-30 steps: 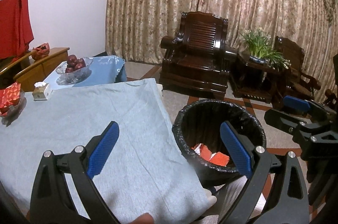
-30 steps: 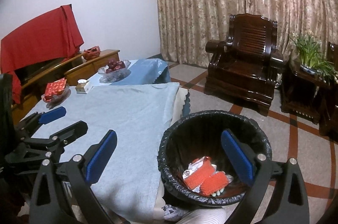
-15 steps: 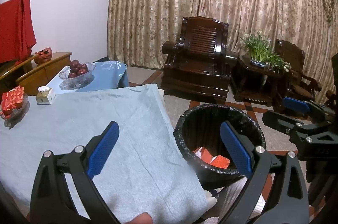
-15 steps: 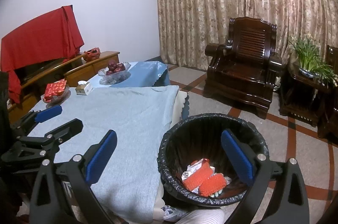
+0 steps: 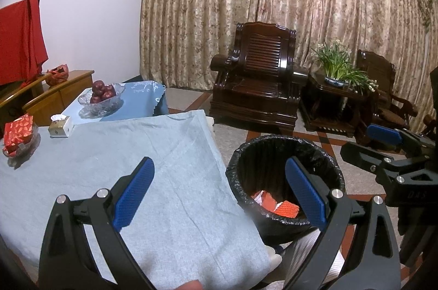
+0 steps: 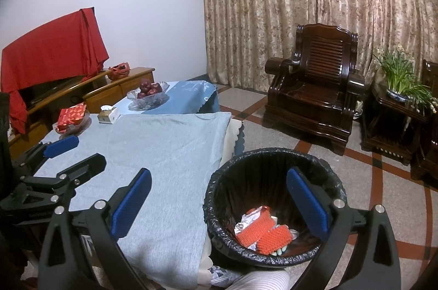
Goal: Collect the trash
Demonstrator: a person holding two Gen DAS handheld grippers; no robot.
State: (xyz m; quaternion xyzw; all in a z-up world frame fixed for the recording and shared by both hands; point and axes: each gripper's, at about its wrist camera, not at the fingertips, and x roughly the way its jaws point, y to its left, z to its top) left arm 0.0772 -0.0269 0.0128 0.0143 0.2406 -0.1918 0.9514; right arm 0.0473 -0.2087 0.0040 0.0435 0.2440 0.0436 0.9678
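Here both grippers are held spread wide with nothing between the blue pads: the left gripper (image 5: 219, 191) sits above the near edge of the surface (image 5: 82, 175), which is draped in a pale blue-grey cloth, and the right gripper (image 6: 219, 197) hangs just beside it, over the gap between the cloth edge and the trash bin (image 6: 273, 161). The bin, lined with a black bag, stands on the floor just off the surface's right edge. Inside it lie the collected trash pieces (image 6: 260, 229): two orange-red textured wrappers and a crumpled silver foil scrap, resting at the bottom; from the left wrist view the same orange wrappers (image 5: 276, 205) show partly behind the gripper's right finger. At the far left of the cloth sit a red patterned packet (image 5: 17, 129) in a shallow dish and a small tissue box (image 5: 60, 125). Beyond them a glass bowl of dark red fruit (image 6: 147, 92) stands on a lower table with a blue cover. A dark wooden armchair (image 6: 314, 98) and a potted green plant (image 6: 399, 79) on a side stand are well apart from the bin, in front of patterned beige curtains. A red cloth (image 6: 52, 54) drapes over something on the wooden cabinet at left.
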